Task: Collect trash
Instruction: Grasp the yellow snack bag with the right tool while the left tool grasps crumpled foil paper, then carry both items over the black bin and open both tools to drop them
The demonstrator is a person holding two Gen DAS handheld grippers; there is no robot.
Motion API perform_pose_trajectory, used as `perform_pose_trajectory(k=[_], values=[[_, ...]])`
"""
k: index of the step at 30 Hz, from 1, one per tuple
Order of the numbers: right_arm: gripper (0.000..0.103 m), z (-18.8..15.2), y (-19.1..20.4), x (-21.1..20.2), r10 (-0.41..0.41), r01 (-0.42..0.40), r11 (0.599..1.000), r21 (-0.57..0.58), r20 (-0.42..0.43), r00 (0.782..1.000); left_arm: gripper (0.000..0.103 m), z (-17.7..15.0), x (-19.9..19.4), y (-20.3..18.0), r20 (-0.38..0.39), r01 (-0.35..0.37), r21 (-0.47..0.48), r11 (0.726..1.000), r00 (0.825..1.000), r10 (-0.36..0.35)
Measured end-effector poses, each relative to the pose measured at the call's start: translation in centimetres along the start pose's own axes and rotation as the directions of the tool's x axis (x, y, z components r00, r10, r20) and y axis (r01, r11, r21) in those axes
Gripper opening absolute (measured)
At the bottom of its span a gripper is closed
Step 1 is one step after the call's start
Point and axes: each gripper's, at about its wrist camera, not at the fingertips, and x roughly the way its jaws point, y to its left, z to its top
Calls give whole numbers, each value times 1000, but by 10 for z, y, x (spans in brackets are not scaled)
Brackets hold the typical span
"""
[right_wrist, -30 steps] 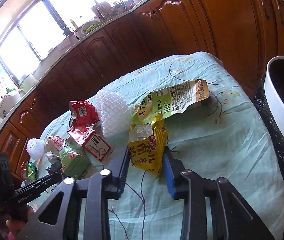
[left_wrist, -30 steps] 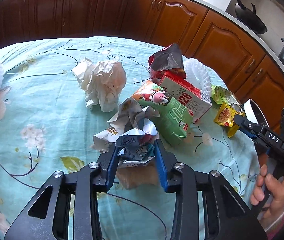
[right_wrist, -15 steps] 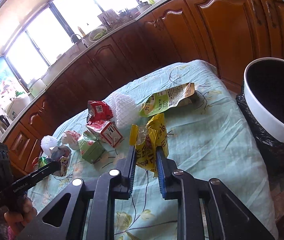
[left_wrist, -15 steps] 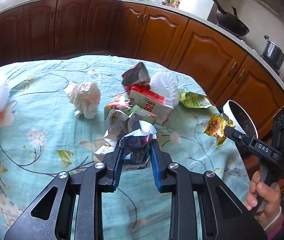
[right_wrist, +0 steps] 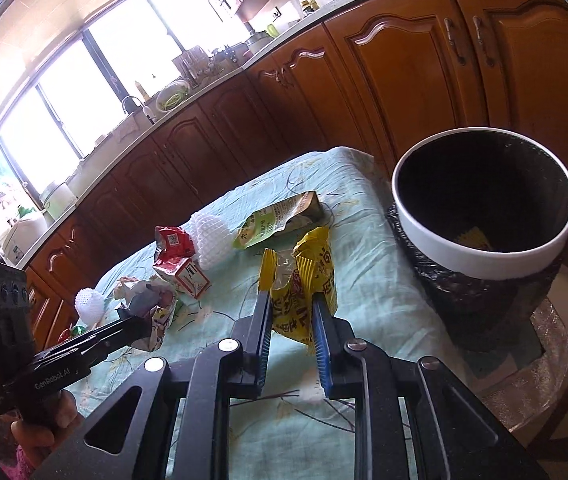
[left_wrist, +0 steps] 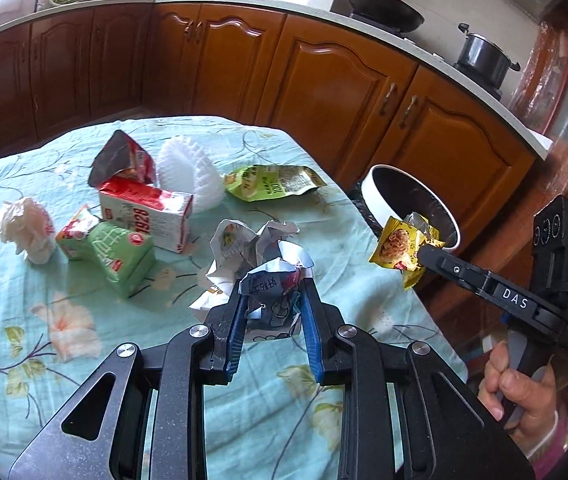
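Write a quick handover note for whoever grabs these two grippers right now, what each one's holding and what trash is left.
Left gripper: shut on a crumpled paper wad, lifted over the table.
Right gripper: shut on a yellow snack wrapper, held beside the white-rimmed bin.
Done: both pieces picked up, neither dropped yet. The bin already holds something yellow.
Left on the table: green carton, red-and-white carton, red pouch, white foam net, green snack bag, tissue ball, more crumpled paper.
Next, probably: release both into the bin, then return for the rest.
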Motion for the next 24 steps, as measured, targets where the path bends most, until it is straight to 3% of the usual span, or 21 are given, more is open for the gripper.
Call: perform_pose_trajectory(k=[24], values=[[20,19,-83,-56,-148,138,985,99,102,984,24,23,57,-102,-61,122,153,981,992,-114]])
